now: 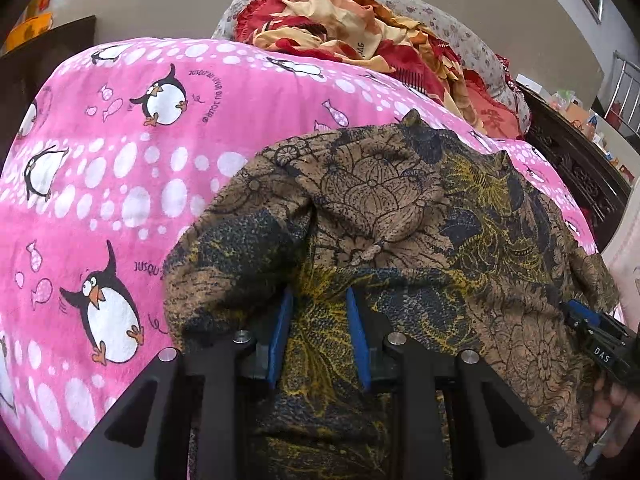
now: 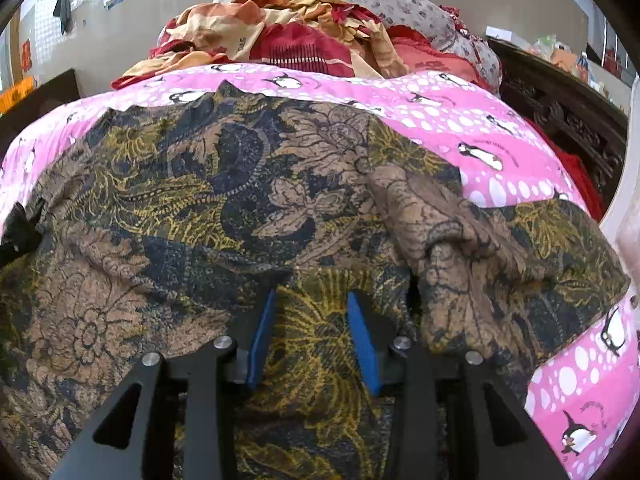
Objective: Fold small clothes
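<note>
Left tongs [image 1: 319,334] narrow, pinching batik-print garment [image 1: 400,208] hem at 6 o'clock; right tongs [image 2: 313,336] half-open over it. Spread on penguin blanket [image 1: 120,184] for folding.

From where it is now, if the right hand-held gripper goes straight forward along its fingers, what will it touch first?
Most likely the brown floral garment: its cloth already lies between the fingers of the right hand-held gripper and fills the path ahead. The pink penguin blanket lies beyond and beneath it; exact depth is unclear.

Garment [image 1: 400,216] spread on blanket [image 1: 120,184]; heap of bedding [image 1: 352,28] behind; carved headboard [image 1: 576,160] right.
</note>
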Tool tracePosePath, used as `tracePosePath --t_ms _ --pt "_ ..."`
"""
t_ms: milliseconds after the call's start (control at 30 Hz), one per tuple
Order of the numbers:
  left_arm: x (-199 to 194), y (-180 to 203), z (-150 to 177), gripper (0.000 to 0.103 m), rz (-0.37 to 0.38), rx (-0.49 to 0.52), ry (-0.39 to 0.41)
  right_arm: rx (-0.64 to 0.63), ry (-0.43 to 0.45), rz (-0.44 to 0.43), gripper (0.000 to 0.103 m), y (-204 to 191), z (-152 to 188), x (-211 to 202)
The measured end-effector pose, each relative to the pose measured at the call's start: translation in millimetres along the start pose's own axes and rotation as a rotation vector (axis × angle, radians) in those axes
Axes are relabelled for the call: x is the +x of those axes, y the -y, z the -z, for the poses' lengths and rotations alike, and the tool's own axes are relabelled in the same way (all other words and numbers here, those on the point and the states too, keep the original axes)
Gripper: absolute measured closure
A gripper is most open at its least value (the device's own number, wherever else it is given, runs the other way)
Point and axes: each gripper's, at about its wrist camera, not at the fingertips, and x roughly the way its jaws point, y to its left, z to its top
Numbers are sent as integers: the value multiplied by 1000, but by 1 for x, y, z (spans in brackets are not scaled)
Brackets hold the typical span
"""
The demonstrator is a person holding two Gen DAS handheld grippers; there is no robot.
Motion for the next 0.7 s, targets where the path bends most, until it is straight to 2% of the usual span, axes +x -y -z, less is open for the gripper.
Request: tracePosePath --t_ms 100,200,300,333,433,533,567,700 --pt "2 0 2 95 -4 3 0 10 -2 -13 64 2 0 1" --pt "6 1 3 95 -14 10 0 19 9 15 64 -3 -6 -1" --pt "6 3 2 95 -17 12 0 9 81 -7 63 -25 -19 -23" --pt "7 3 2 95 -18 13 0 1 93 -28 59 -33 -21 -27" --pt "7 3 2 95 -15 10 0 -33 63 -125 51 -62 -22 -23" --pt "7 2 2 95 -18 12 0 -92 -32 -107 43 -80 -7 12" --pt "7 3 2 95 -20 14 -1 -98 9 -105 42 -80 -2 11" --pt "8 4 0 95 -21 15 0 -98 7 -105 41 -79 -4 9"
